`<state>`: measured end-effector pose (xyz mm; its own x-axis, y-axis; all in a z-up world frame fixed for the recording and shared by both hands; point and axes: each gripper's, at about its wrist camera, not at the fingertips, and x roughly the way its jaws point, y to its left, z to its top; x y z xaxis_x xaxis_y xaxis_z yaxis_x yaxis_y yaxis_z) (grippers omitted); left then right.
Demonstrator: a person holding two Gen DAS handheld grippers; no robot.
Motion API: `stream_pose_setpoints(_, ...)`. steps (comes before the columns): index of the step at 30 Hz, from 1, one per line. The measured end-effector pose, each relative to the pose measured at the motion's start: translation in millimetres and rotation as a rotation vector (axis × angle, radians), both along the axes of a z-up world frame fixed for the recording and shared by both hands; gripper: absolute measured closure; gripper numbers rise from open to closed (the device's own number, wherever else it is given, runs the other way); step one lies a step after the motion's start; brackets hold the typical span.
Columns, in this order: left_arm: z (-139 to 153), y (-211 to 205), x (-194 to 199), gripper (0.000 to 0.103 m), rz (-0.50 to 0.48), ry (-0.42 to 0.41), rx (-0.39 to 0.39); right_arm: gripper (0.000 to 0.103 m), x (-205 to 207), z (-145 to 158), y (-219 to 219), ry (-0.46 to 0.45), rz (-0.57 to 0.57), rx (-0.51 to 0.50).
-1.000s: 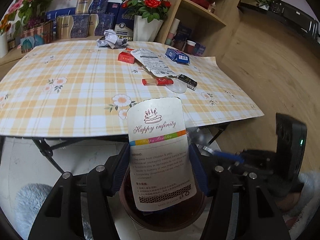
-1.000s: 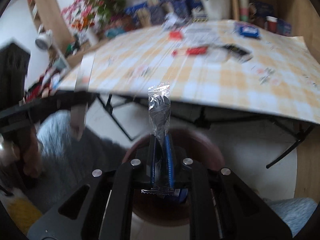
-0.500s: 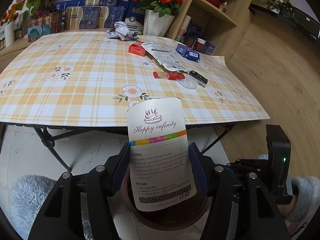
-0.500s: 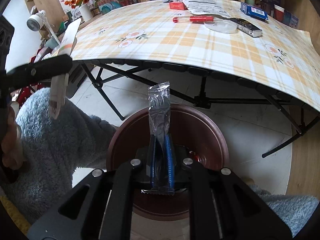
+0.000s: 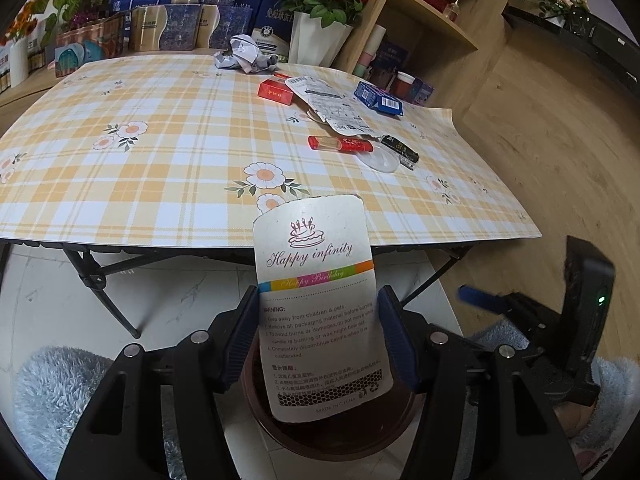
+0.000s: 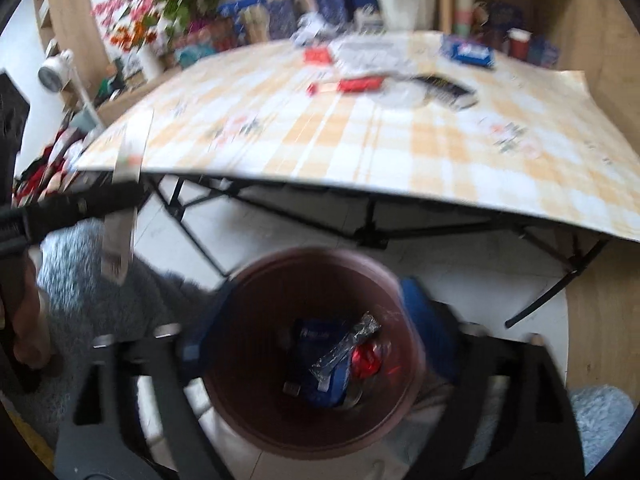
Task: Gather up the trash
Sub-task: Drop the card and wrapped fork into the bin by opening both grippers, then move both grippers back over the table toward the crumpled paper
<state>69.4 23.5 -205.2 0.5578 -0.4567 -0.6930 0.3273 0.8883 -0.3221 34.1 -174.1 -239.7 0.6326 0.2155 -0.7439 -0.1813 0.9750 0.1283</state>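
My left gripper point(image 5: 318, 332) is shut on a white candle package card point(image 5: 320, 288) printed "Happy infinity", held upright above the brown trash bin point(image 5: 280, 436). In the right wrist view my right gripper point(image 6: 312, 320) hangs over the same brown bin point(image 6: 248, 420), its jaws opening wide with nothing between them. A clear-wrapped plastic fork point(image 6: 346, 344) lies inside the bin on blue and red wrappers. On the plaid table point(image 5: 160, 152) lie a red tube point(image 5: 340, 145), a red box point(image 5: 275, 91), a blue box point(image 5: 378, 98), a white pouch point(image 5: 328, 104) and crumpled paper point(image 5: 244, 56).
The bin stands on a white floor in front of the folding table's black legs point(image 5: 100, 284). Grey fluffy sleeves point(image 5: 52, 392) flank the grippers. Behind the table are boxes, a vase of red roses point(image 5: 320, 4) and a wooden shelf point(image 5: 432, 12).
My right gripper's jaws have gone from shut on the wrapped fork to open, and the fork has dropped into the bin. The left gripper still holds the card.
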Motion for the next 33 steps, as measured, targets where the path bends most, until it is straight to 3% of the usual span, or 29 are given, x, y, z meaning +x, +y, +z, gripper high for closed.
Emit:
stream_pose_setpoints(2, -0.9, -1.2, 0.2, 0.044, -0.003, 0.002, 0.005, 0.006, -0.9, 7.7, -8.1, -0.039, -0.043, 0.003)
stream_pose_setpoints(12, -7.7, -18.4, 1.0, 0.042, -0.061, 0.016, 0.059, 0.006, -0.4, 19.1, -46.2, -0.111, -0.24, 0.021)
stream_pose_setpoints(22, -13.3, -37.0, -4.2, 0.038, -0.143, 0.019, 0.106, 0.006, -0.8, 16.8, -45.3, -0.103, -0.236, 0.033)
stream_pose_setpoints(25, -14.7, -39.3, -4.2, 0.032, -0.159, 0.026, 0.102, 0.006, -0.5, 16.5, -45.5, -0.103, -0.235, 0.04)
stream_pose_setpoints(28, -13.7, -38.1, -3.9, 0.016, -0.153, 0.023, 0.093, 0.006, -0.6, 16.1, -45.7, -0.098, -0.238, 0.044)
stream_pose_setpoints(33, -11.1, -31.9, -1.5, 0.009, -0.083, 0.011, 0.108, 0.006, 0.1, 14.7, -44.9, -0.088, -0.234, 0.045)
